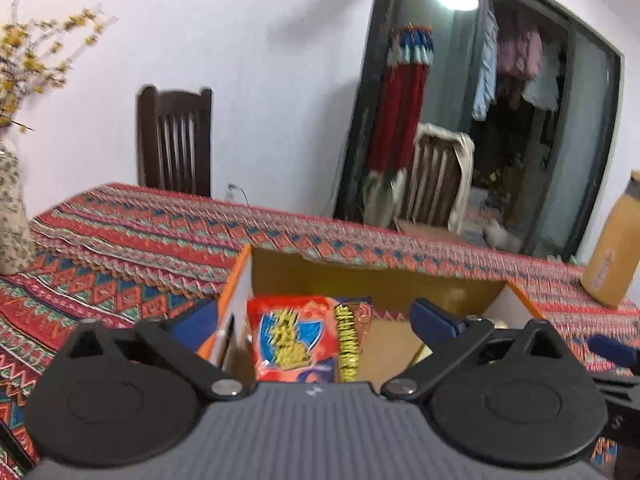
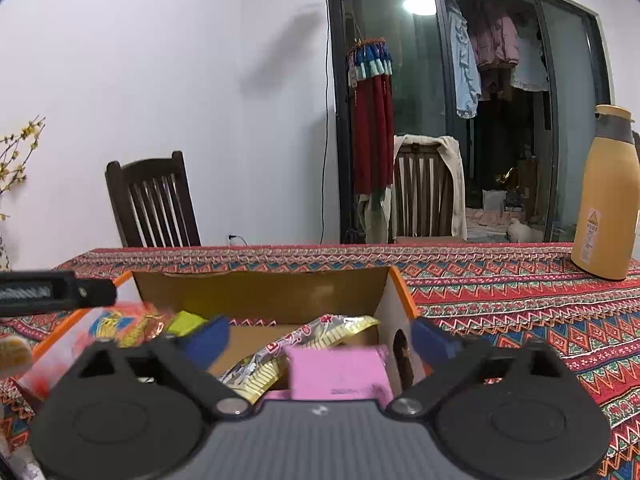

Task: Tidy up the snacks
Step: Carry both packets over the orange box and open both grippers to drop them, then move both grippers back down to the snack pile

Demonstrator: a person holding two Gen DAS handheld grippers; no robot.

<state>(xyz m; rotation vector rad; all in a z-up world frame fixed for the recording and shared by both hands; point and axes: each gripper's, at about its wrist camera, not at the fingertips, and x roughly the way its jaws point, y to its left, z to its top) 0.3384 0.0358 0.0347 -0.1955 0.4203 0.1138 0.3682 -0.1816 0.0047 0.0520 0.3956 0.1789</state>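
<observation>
An open cardboard box (image 1: 360, 276) with orange edges stands on the patterned tablecloth. In the left wrist view my left gripper (image 1: 318, 320) hangs over the box's left part. Its blue fingers (image 1: 436, 318) are spread wide on either side of a red snack packet (image 1: 296, 340) and do not touch it. In the right wrist view my right gripper (image 2: 322, 338) is open over the same box (image 2: 260, 292). A pink packet (image 2: 336, 368) and a silver-and-yellow packet (image 2: 320, 332) lie loose below its fingers. More red and green packets (image 2: 132, 322) lie at the box's left.
A tall yellow bottle (image 2: 604, 200) stands on the tablecloth (image 2: 500, 292) to the right of the box. A patterned vase (image 1: 12, 208) with yellow twigs stands far left. Two wooden chairs (image 2: 154, 204) are behind the table, by the wall and glass door.
</observation>
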